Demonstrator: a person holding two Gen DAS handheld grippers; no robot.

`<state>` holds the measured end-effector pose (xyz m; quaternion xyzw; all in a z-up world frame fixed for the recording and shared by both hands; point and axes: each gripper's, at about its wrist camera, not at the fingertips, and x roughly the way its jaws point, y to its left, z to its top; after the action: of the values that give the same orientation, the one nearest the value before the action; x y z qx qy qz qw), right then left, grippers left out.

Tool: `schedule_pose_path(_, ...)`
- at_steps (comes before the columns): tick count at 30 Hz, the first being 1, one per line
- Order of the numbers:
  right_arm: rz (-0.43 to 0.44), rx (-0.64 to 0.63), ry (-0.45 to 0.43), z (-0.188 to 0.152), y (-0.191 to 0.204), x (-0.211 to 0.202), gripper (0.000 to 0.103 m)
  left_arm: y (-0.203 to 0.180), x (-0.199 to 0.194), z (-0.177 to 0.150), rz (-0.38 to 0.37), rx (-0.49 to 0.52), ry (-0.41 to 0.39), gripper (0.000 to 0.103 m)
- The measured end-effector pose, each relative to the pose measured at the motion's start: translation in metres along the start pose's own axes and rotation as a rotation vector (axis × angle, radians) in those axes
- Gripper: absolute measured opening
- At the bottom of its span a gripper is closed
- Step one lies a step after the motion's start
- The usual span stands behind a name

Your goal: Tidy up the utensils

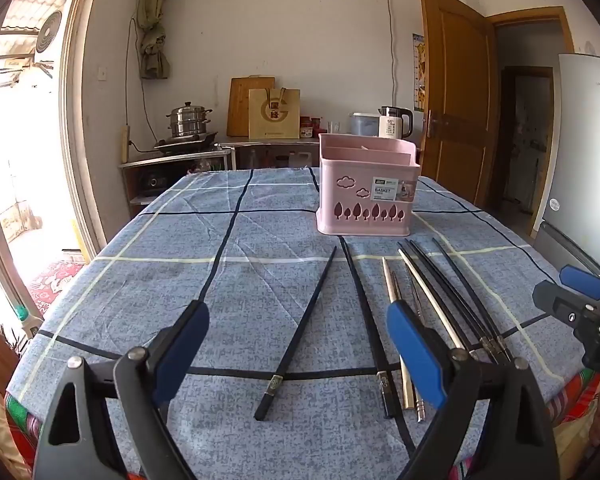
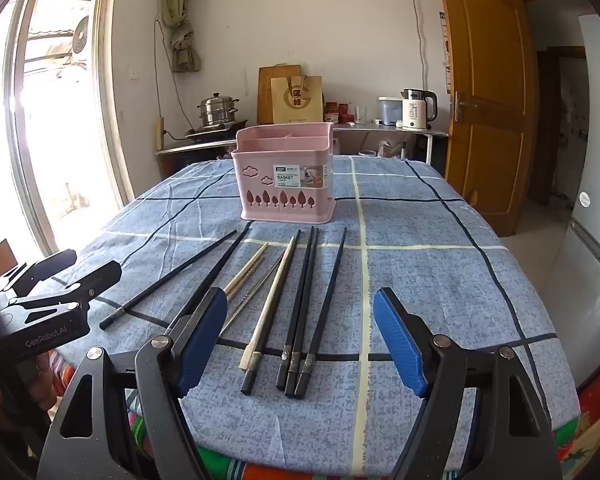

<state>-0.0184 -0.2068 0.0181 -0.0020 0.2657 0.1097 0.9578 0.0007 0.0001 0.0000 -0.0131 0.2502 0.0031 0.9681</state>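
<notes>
Both claws wide, empty. Your right claw (image 2: 300, 344) straddles the black chopsticks (image 2: 300, 312) on the tabletop (image 2: 440, 272); long axes run straight ahead toward the pink basket (image 2: 286, 176). Left claw (image 1: 300, 352) flanks one stray chopstick (image 1: 300, 328). Right's nearer the bunch.

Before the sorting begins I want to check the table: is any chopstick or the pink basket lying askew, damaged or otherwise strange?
Only one thing stands out: one black chopstick lies apart at the left of the row, slanted across the cloth, while the other chopsticks lie roughly parallel. The pink basket stands upright, with no damage visible. Nothing is spilled.
</notes>
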Motion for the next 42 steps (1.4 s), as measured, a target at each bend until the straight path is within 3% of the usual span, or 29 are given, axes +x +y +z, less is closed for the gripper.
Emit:
schedule_pose_path(13,-0.007,-0.002,-0.004,0.0,0.0,-0.006,0.076,-0.004,-0.006,0.0,0.006,0.003,-0.035,0.092)
schedule_pose_path(42,-0.014,0.0,-0.013,0.003,-0.002,-0.008,0.076,-0.005,-0.01,0.001,-0.001,0.002,-0.032,0.092)
